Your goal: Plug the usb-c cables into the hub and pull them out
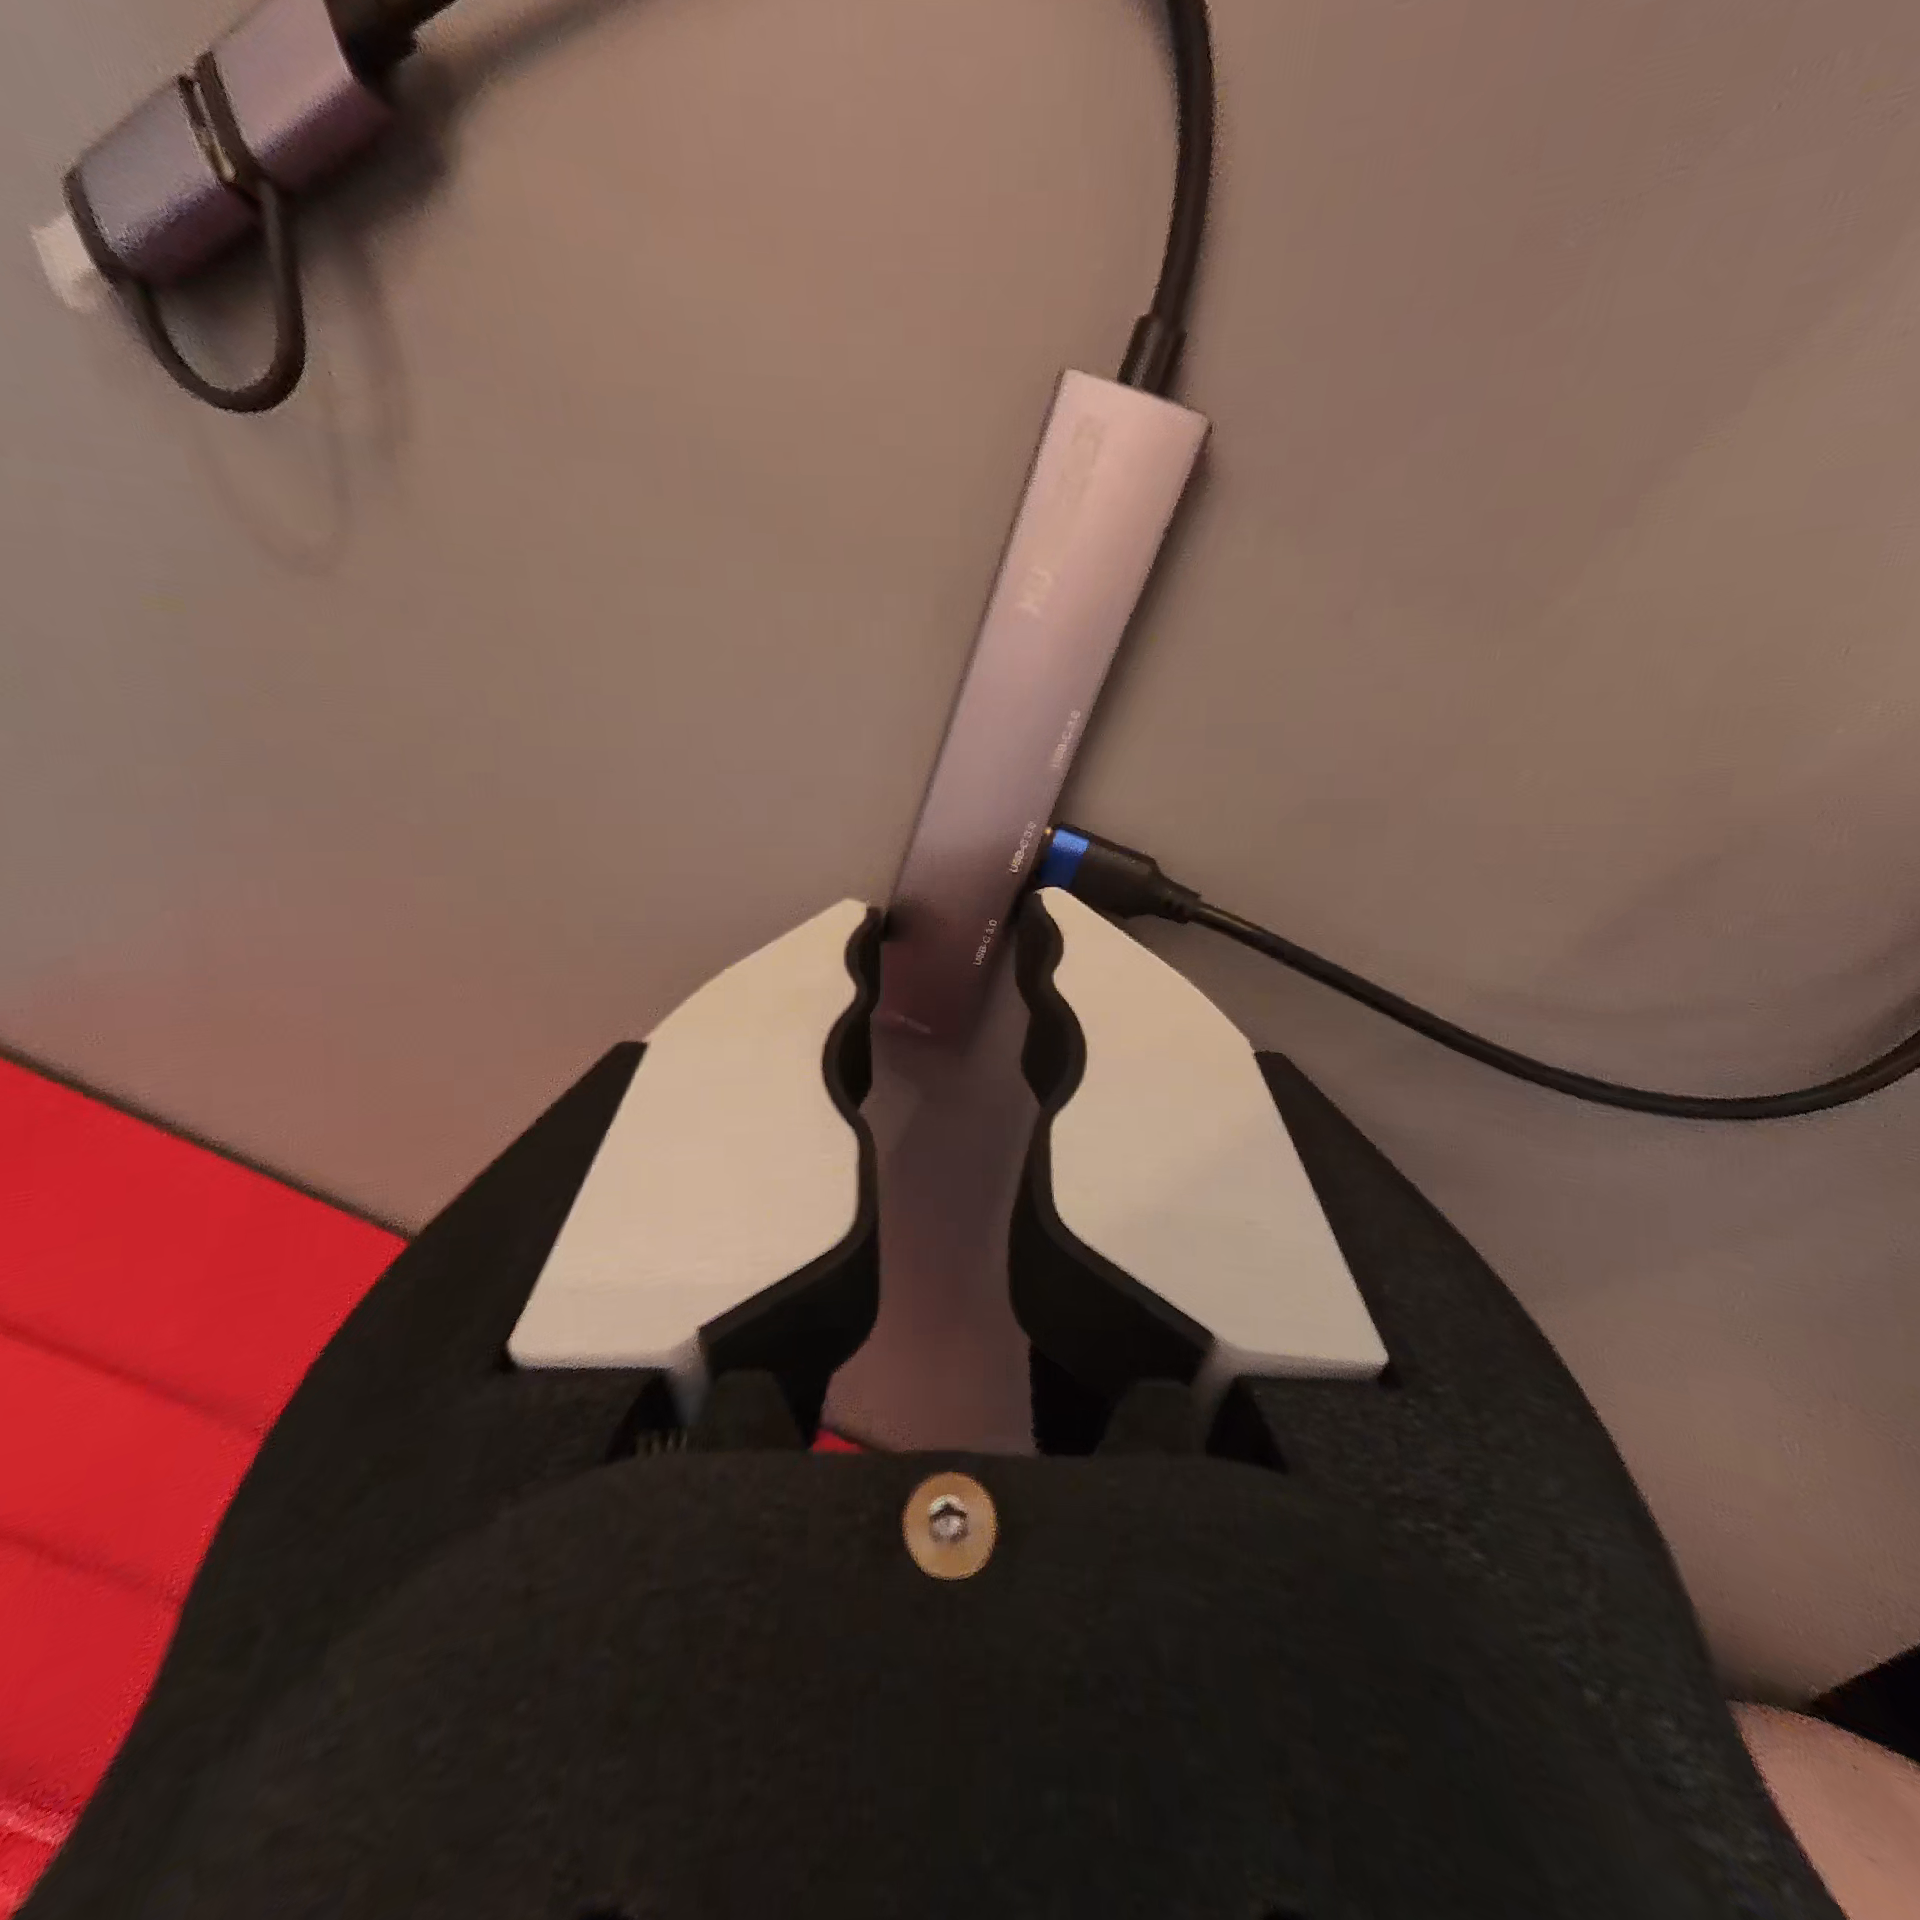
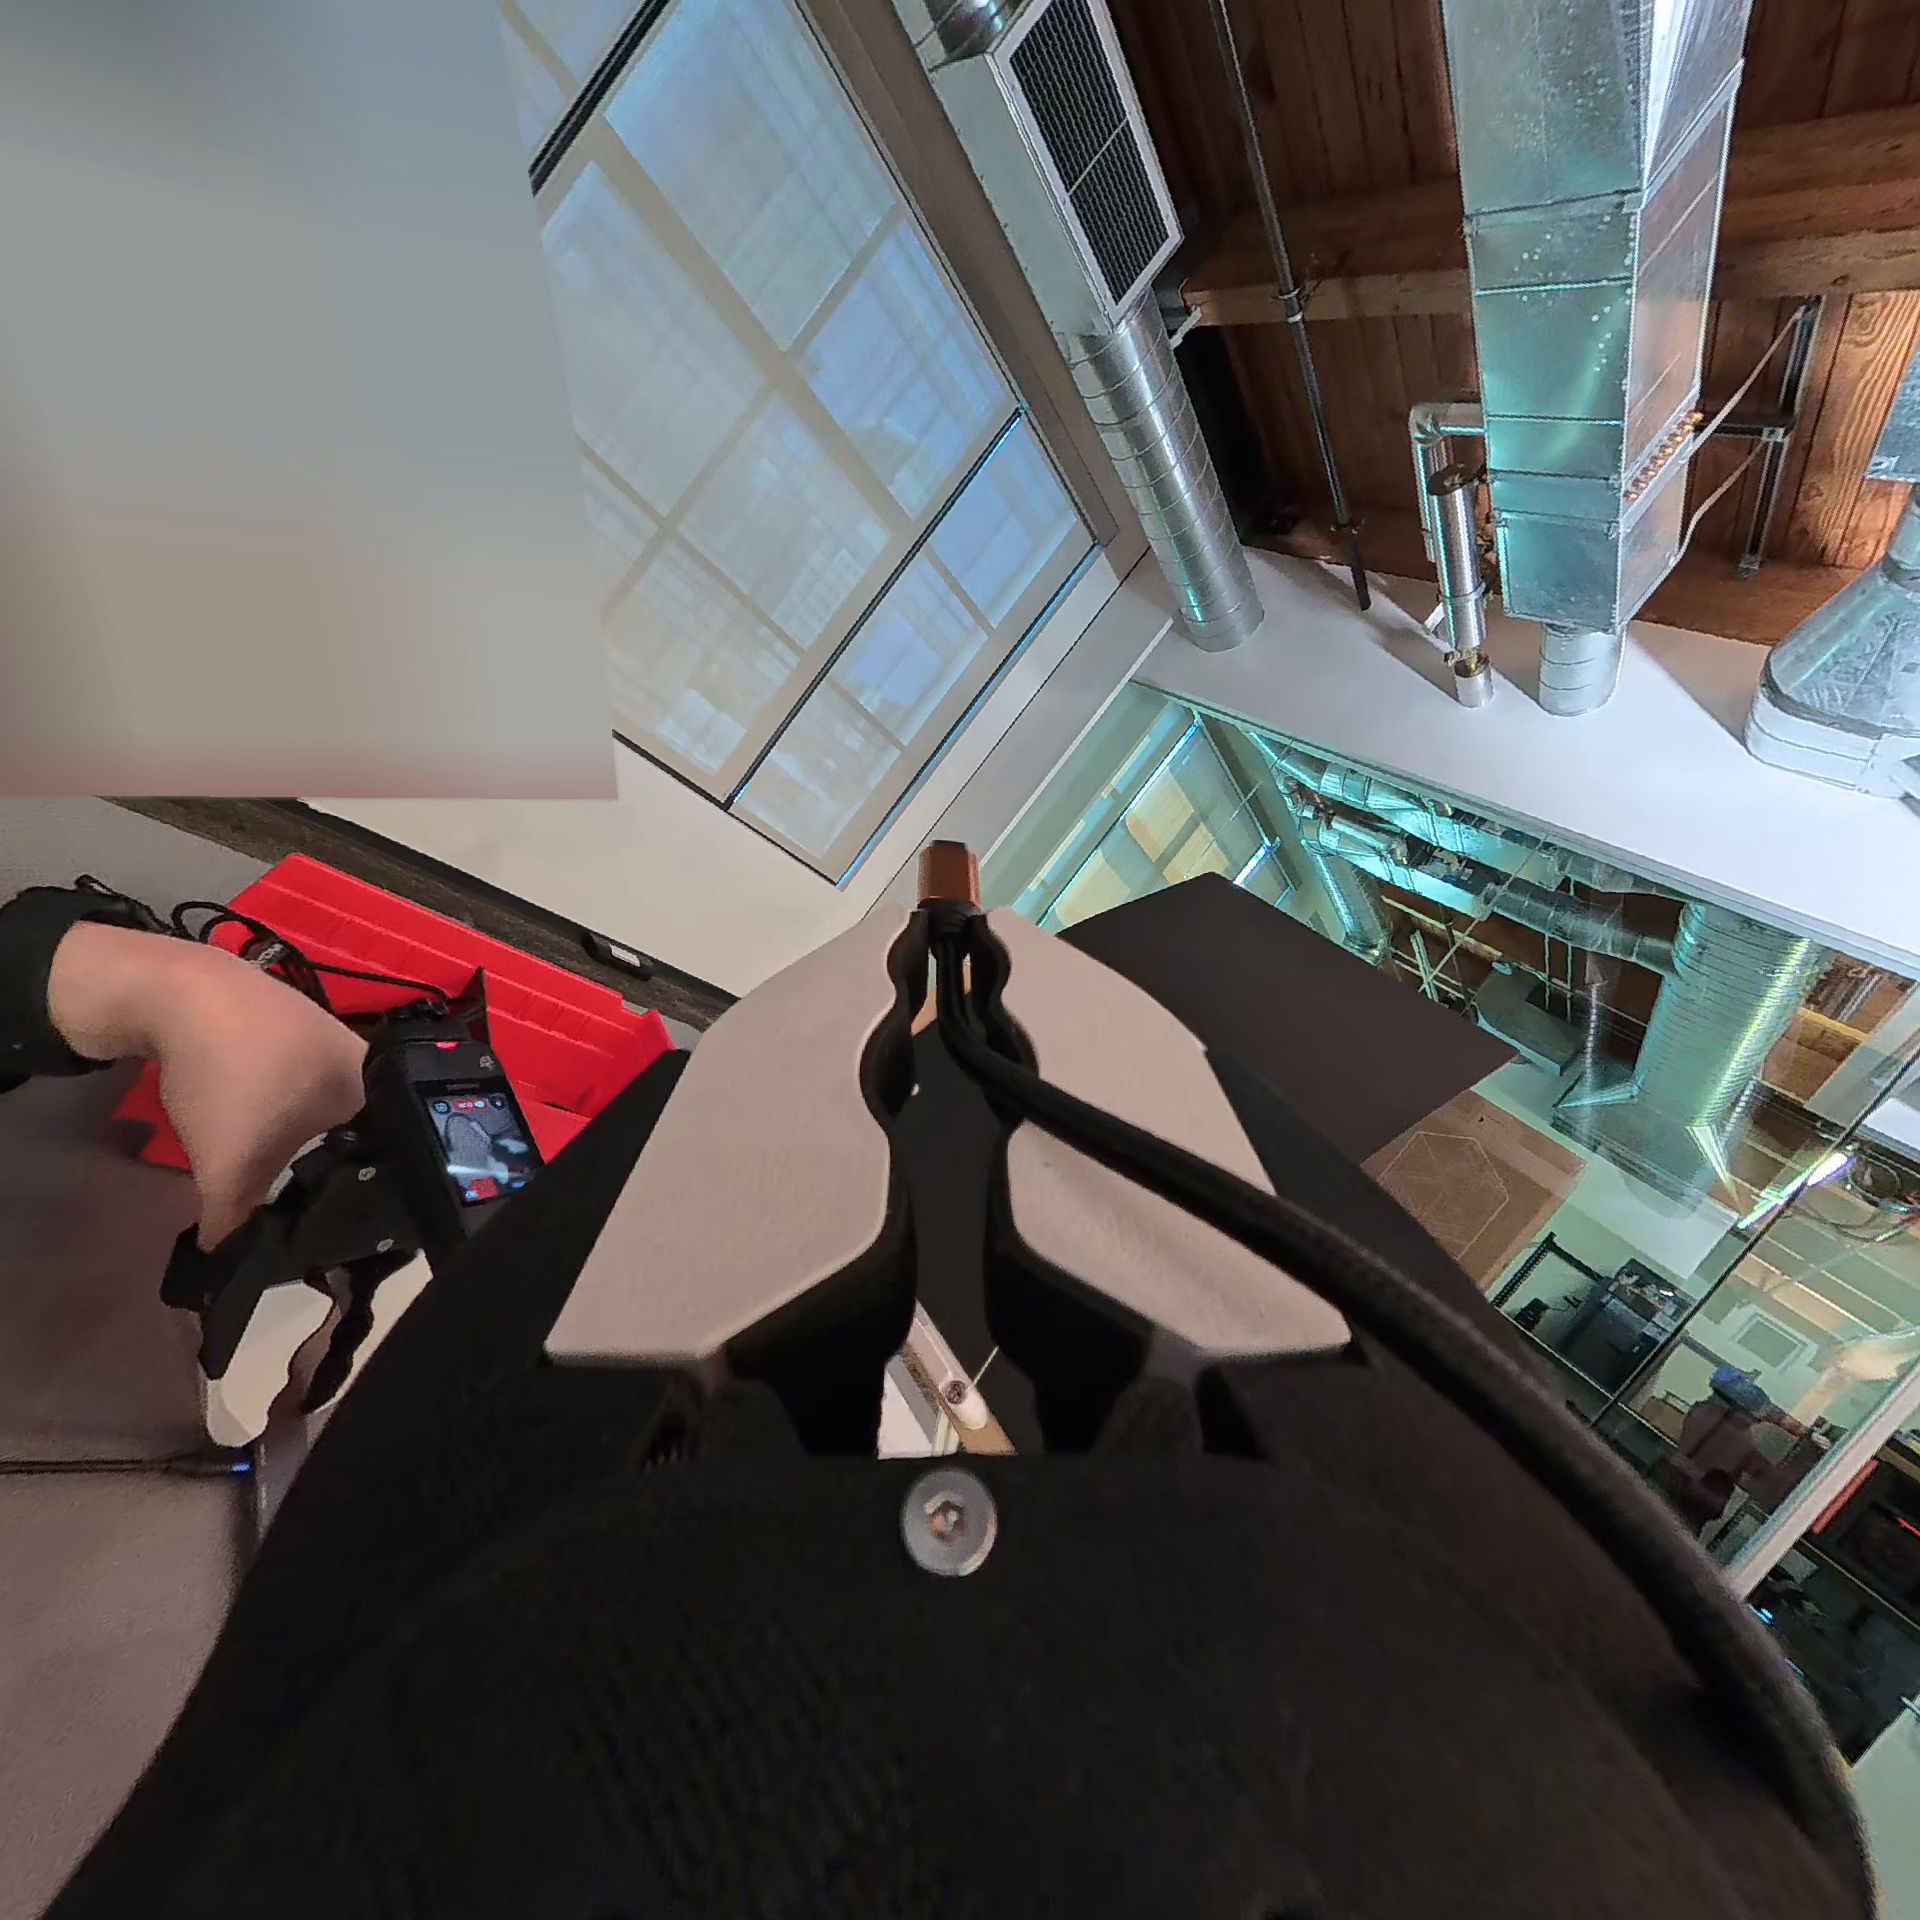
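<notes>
Grey table [image 1: 520,675]: work surface bearing the hub. Left gripper [image 1: 945,925]: fingers closed narrowly on the near end of the slim grey USB-C hub [image 1: 1049,665], apparently to steady it against plugging forces. Blue-collared cable plug [image 1: 1075,857]: seated in a side port just beyond the right finger. Right gripper [image 2: 951,920]: clamped on a black braided cable [image 2: 1143,1132] behind its copper-collared plug [image 2: 948,871], raised toward the ceiling, well clear of the hub. The plug's tip is cut off from sight; a second adapter [image 1: 229,156] at far left is blurred.
</notes>
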The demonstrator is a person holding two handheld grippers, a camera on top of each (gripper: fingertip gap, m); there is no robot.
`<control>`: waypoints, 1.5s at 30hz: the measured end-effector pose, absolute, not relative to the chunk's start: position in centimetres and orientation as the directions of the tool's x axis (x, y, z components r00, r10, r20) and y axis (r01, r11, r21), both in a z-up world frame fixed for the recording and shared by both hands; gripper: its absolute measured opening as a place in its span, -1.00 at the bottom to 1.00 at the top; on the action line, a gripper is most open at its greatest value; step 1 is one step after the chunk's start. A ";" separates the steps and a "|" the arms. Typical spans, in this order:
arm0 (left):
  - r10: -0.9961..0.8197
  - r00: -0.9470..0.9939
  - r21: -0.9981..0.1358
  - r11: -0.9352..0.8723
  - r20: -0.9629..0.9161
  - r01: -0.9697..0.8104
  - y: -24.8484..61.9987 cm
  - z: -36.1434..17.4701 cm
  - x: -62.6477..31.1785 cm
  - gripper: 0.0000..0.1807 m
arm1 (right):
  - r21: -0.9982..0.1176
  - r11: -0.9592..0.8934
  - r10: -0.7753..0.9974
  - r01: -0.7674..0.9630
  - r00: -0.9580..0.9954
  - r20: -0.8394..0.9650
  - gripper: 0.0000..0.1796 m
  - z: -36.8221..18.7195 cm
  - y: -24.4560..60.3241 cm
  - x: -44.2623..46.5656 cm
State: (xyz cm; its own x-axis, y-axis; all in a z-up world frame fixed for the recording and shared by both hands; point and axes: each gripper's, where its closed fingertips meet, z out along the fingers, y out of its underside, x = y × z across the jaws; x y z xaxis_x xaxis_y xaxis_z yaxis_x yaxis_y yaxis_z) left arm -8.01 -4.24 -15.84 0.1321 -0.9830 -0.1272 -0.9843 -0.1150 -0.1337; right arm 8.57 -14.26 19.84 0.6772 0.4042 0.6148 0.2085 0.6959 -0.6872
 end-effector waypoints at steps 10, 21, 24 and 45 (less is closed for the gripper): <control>-0.960 0.272 -0.284 -0.245 -0.059 -0.927 -2.8 -13.4 -6.9 -0.75 | -0.684 0.696 0.407 0.216 0.666 0.624 -0.91 19.6 -14.2 8.3; -0.928 0.371 -0.486 -0.314 -0.022 -0.816 -1.8 -8.8 -6.9 -0.77 | -0.731 0.643 0.465 0.227 0.642 0.609 -0.91 18.0 -12.5 6.5; -0.924 0.383 -0.531 -0.319 -0.013 -0.785 -1.6 -7.9 -6.6 -0.77 | -0.731 0.640 0.469 0.236 0.634 0.615 -0.91 17.8 -12.4 6.1; -0.891 0.431 -0.594 -0.425 0.142 -0.683 -1.5 -10.0 -4.1 -0.91 | -0.727 0.643 0.487 0.240 0.605 0.630 -0.91 17.4 -12.5 5.3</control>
State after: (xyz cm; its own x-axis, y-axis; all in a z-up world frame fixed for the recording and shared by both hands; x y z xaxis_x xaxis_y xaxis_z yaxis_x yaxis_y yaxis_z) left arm -4.13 -1.52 -9.97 0.4310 -0.8911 0.1419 -0.6832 -0.4250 -0.5938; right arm 5.26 -12.52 17.41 0.6055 0.4865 0.6298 0.2397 0.6432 -0.7273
